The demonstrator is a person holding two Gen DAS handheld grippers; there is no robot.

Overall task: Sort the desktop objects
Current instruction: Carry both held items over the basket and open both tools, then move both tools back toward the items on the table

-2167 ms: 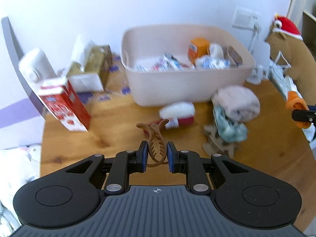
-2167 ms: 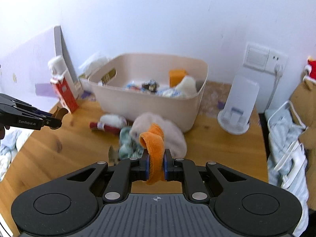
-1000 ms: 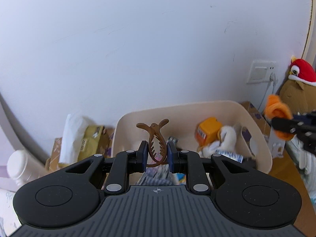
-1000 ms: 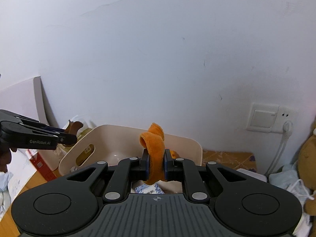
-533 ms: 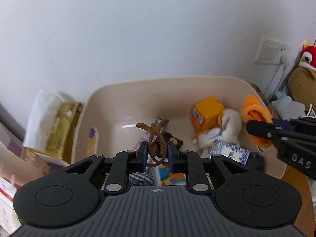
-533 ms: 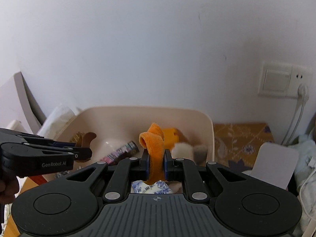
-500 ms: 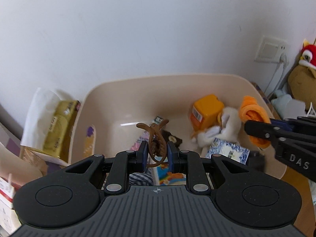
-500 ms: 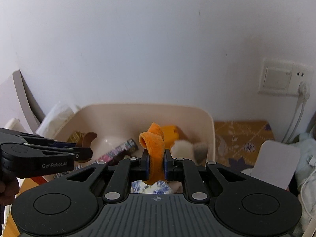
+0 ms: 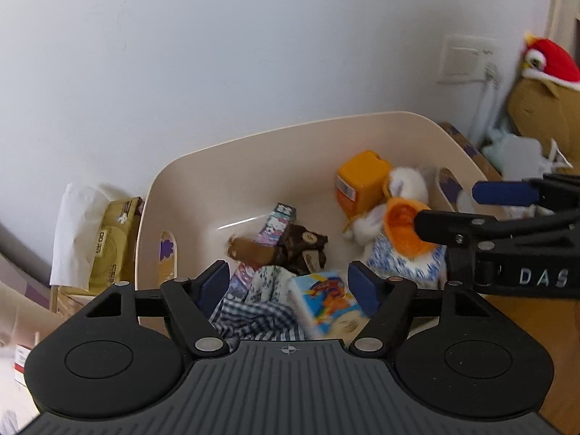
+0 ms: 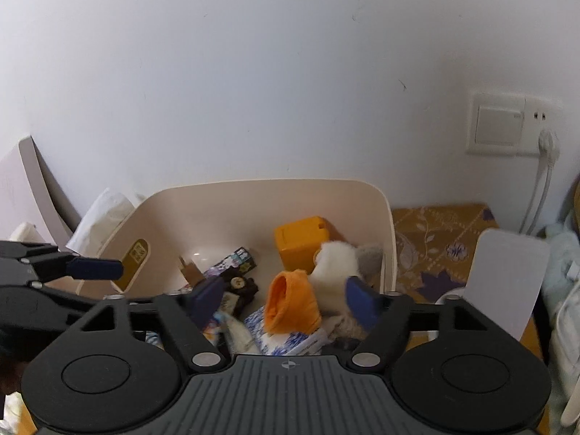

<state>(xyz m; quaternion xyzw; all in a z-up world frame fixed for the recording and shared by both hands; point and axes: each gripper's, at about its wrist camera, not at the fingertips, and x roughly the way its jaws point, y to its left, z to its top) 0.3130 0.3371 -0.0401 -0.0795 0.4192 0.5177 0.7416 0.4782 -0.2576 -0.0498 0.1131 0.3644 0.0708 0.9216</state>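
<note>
While both grippers hang side by side over the cream bin (image 9: pixel 427 127), each has just been spreading its jaws, and nothing sits between the pads now. The left gripper (image 9: pixel 288 284) stands wide above the middle of the bin; the brown hair claw (image 9: pixel 250 252) lies blurred on the bin floor ahead of it, beside a small printed box (image 9: pixel 277 223) and a dark clump, so I take it as freshly dropped. The right gripper (image 10: pixel 286 299) is equally wide, and the orange cloth loop (image 10: pixel 291 306) sits on the heap just below its pads, resting on a blue-and-white packet (image 10: pixel 290 337) near a white fluffy thing (image 10: pixel 337 264) and an orange block (image 10: pixel 302 241). Holding the tools above the rim and tilted downward makes sense: things let go there land inside the walls instead of on the desk. Judging by this, two more items are sorted, and both tools look free for the next pick.
</note>
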